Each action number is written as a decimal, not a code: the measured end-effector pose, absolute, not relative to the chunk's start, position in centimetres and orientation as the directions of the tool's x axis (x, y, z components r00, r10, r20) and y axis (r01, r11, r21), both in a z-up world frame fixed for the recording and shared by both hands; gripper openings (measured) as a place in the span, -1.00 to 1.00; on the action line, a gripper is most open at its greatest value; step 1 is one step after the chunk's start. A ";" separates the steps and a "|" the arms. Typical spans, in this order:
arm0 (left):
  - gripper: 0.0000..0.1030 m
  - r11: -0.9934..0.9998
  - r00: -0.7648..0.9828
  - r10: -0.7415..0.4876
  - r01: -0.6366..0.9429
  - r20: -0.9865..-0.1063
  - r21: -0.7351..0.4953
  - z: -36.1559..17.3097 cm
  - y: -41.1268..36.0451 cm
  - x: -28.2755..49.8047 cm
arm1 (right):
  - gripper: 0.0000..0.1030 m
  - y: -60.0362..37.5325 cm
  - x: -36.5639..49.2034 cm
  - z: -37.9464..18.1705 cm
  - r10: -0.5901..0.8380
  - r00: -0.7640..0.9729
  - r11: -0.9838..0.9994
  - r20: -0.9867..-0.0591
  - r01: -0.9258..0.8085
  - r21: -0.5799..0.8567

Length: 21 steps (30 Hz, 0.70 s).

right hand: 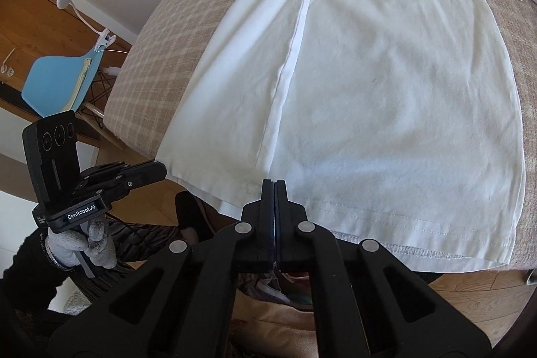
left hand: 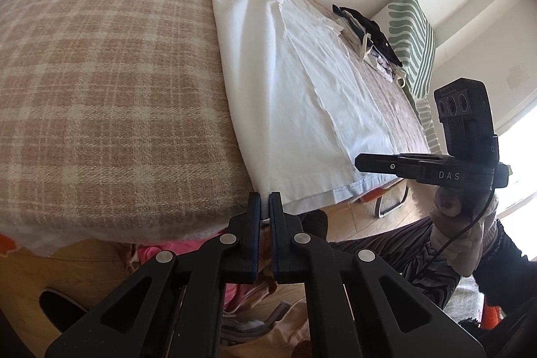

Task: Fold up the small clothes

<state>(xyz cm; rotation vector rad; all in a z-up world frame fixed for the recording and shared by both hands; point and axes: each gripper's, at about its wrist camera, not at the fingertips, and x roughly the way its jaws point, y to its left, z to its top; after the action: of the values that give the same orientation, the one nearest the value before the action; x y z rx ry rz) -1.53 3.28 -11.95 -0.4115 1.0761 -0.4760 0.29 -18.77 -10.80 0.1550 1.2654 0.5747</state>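
Right wrist view puts my right tongs (right hand: 274, 185) clenched on the near hem of the white shirt (right hand: 386, 83), about where the folded-over flap's edge meets that hem. My left tongs (left hand: 265, 197) look clenched on the hem's left corner, at the bed's edge. So both hold the same end, left on the corner, right further along. From there the shirt runs lengthwise straight away from me across the checked blanket (left hand: 100, 72), collar at the far end. A pile of dark and pale clothes (left hand: 369, 36) lies beside a striped cushion (left hand: 412, 39), well clear of that path.
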 end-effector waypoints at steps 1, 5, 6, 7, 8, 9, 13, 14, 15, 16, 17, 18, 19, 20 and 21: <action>-0.93 0.828 0.391 -0.554 0.164 -0.735 -0.536 -12.1 3.3 -1.5 | -0.88 -18.7 0.2 -10.9 0.485 0.174 0.851 -0.857 -0.320 0.417; -0.93 0.828 0.391 -0.552 0.154 -0.737 -0.539 -12.1 3.2 -1.3 | -0.54 -18.9 0.1 -11.4 0.513 0.164 0.841 -0.843 -0.294 0.454; -0.93 0.829 0.391 -0.551 0.154 -0.737 -0.538 -12.2 3.2 -1.3 | -0.55 -18.9 0.1 -11.4 0.512 0.166 0.841 -0.843 -0.295 0.453; -0.93 0.828 0.390 -0.552 0.153 -0.737 -0.539 -12.3 3.3 -1.4 | -0.55 -18.8 0.1 -11.4 0.510 0.167 0.842 -0.844 -0.296 0.450; -0.93 0.827 0.390 -0.553 0.151 -0.737 -0.541 -12.3 3.5 -1.4 | -0.55 -18.7 0.2 -11.4 0.510 0.166 0.843 -0.844 -0.294 0.451; -0.93 0.827 0.390 -0.553 0.151 -0.737 -0.541 -12.3 3.5 -1.4 | -0.58 -18.6 0.3 -11.4 0.511 0.165 0.842 -0.843 -0.292 0.454; -0.93 0.836 0.399 -0.541 0.160 -0.740 -0.525 -12.1 3.6 -1.6 | -0.96 -18.4 0.5 -11.5 0.493 0.165 0.852 -0.855 -0.290 0.435; -0.93 0.841 0.398 -0.534 0.162 -0.746 -0.516 -12.1 3.6 -1.6 | -0.99 -18.2 0.4 -11.5 0.454 0.184 0.870 -0.872 -0.302 0.389; -0.93 0.843 0.395 -0.532 0.164 -0.749 -0.513 -12.2 3.5 -1.7 | -0.99 -18.2 0.2 -11.4 0.429 0.197 0.878 -0.882 -0.319 0.356; -0.93 0.843 0.392 -0.532 0.162 -0.751 -0.513 -12.3 3.5 -1.7 | -0.99 -18.1 0.1 -11.2 0.418 0.197 0.880 -0.887 -0.330 0.341; -0.93 0.845 0.392 -0.529 0.161 -0.753 -0.510 -12.2 3.5 -1.8 | -0.99 -18.2 0.0 -11.0 0.413 0.202 0.882 -0.888 -0.333 0.334; -0.93 0.850 0.392 -0.522 0.162 -0.758 -0.501 -12.1 3.4 -1.9 | -0.99 -18.2 -0.2 -10.7 0.415 0.206 0.881 -0.886 -0.335 0.335; -0.92 0.858 0.395 -0.509 0.162 -0.764 -0.488 -11.9 3.3 -2.0 | -0.99 -18.4 -0.2 -10.5 0.425 0.208 0.876 -0.881 -0.339 0.342; -0.86 0.866 0.400 -0.495 0.159 -0.771 -0.474 -11.7 3.3 -2.1 | -0.99 -18.7 -0.3 -10.2 0.438 0.216 0.871 -0.873 -0.343 0.352; -0.80 0.876 0.406 -0.479 0.155 -0.779 -0.458 -11.4 3.3 -2.2 | -0.99 -19.2 -0.3 -9.7 0.448 0.232 0.870 -0.863 -0.337 0.361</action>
<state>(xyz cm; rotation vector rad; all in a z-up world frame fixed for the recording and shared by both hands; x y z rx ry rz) -2.21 3.26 -11.39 -0.3378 1.0848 -0.4091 -0.27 -19.22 -9.73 0.1063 1.2229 0.5408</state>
